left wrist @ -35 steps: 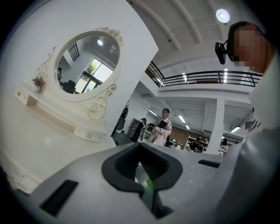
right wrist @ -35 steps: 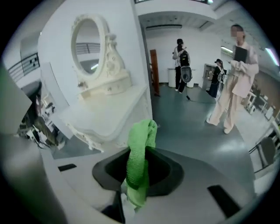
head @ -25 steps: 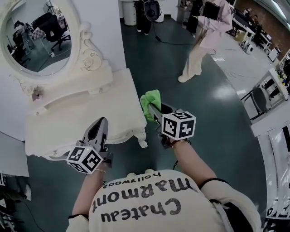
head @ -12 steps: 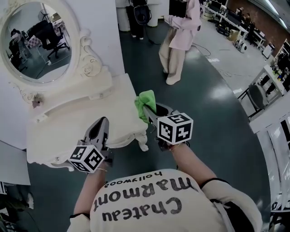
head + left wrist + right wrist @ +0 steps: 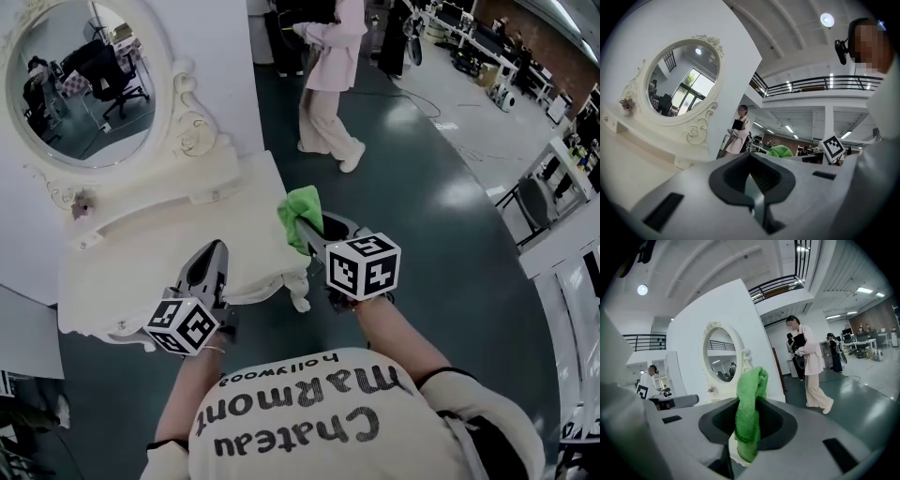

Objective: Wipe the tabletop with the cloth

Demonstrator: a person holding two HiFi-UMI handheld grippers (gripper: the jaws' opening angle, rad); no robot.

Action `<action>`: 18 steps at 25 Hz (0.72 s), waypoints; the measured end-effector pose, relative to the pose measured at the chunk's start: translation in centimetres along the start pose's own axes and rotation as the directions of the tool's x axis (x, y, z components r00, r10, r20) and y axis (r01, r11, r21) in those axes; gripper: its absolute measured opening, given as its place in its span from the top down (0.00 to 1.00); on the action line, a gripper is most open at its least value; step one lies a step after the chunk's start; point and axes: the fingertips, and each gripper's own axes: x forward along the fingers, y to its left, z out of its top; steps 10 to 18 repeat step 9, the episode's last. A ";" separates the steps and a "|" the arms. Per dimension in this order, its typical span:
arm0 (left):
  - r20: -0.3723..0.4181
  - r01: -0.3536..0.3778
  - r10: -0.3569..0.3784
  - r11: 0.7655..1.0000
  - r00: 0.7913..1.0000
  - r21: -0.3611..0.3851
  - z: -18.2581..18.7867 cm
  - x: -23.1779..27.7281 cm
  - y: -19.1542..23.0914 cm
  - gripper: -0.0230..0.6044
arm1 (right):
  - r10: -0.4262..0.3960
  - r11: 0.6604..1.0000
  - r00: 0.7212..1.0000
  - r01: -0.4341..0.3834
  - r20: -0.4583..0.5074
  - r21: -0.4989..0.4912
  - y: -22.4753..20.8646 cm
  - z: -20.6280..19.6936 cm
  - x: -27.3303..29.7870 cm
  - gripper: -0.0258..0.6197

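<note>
White tabletop [image 5: 159, 267] below oval mirror [image 5: 80, 80], front edge partly hidden by left gripper [image 5: 208, 261], jaws together, empty, right gripper [image 5: 317, 228] just off tabletop's corner clamping green cloth [image 5: 300, 211], person [image 5: 328, 84] beyond.

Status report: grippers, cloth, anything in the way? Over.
Right gripper shut on green cloth, at the tabletop right edge. Left gripper shut, empty, over the front edge. Person beyond the tabletop, well apart.

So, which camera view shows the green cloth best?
The right gripper view: the cloth stands large in the centre, clamped between the jaws. The head view shows a small green bunch; the left gripper view shows only its top.
</note>
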 end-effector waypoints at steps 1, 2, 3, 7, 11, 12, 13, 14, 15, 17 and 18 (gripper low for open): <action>0.000 -0.002 0.002 1.000 1.000 0.001 0.0 -0.1 0.0 0.95 | 0.003 1.000 1.000 -0.003 0.001 -0.001 0.1 0.1 0.0 0.79; 0.000 -0.004 0.004 1.000 1.000 0.001 0.0 -0.2 -0.1 0.95 | 0.005 1.000 1.000 -0.005 0.000 -0.003 0.2 0.1 0.0 0.79; 0.000 -0.006 0.006 1.000 1.000 0.001 0.1 -0.3 -0.1 0.95 | 0.007 1.000 1.000 -0.007 0.000 -0.004 0.2 0.2 0.0 0.79; -0.003 -0.010 0.010 1.000 1.000 0.003 0.1 -0.4 -0.3 0.95 | 0.010 1.000 1.000 -0.010 -0.007 -0.006 0.3 0.2 -0.2 0.79; -0.003 -0.011 0.011 1.000 1.000 0.003 0.2 -0.4 -0.5 0.95 | 0.011 1.000 1.000 -0.011 -0.012 -0.006 0.4 0.1 -0.3 0.79; -0.003 -0.011 0.011 1.000 1.000 0.003 0.2 -0.4 -0.5 0.95 | 0.011 1.000 1.000 -0.011 -0.012 -0.006 0.4 0.1 -0.3 0.79; -0.003 -0.011 0.011 1.000 1.000 0.003 0.2 -0.4 -0.5 0.95 | 0.011 1.000 1.000 -0.011 -0.012 -0.006 0.4 0.1 -0.3 0.79; -0.003 -0.011 0.011 1.000 1.000 0.003 0.2 -0.4 -0.5 0.95 | 0.011 1.000 1.000 -0.011 -0.012 -0.006 0.4 0.1 -0.3 0.79; -0.003 -0.011 0.011 1.000 1.000 0.003 0.2 -0.4 -0.5 0.95 | 0.011 1.000 1.000 -0.011 -0.012 -0.006 0.4 0.1 -0.3 0.79; -0.003 -0.011 0.011 1.000 1.000 0.003 0.2 -0.4 -0.5 0.95 | 0.011 1.000 1.000 -0.011 -0.012 -0.006 0.4 0.1 -0.3 0.79; -0.003 -0.011 0.011 1.000 1.000 0.003 0.2 -0.4 -0.5 0.95 | 0.011 1.000 1.000 -0.011 -0.012 -0.006 0.4 0.1 -0.3 0.79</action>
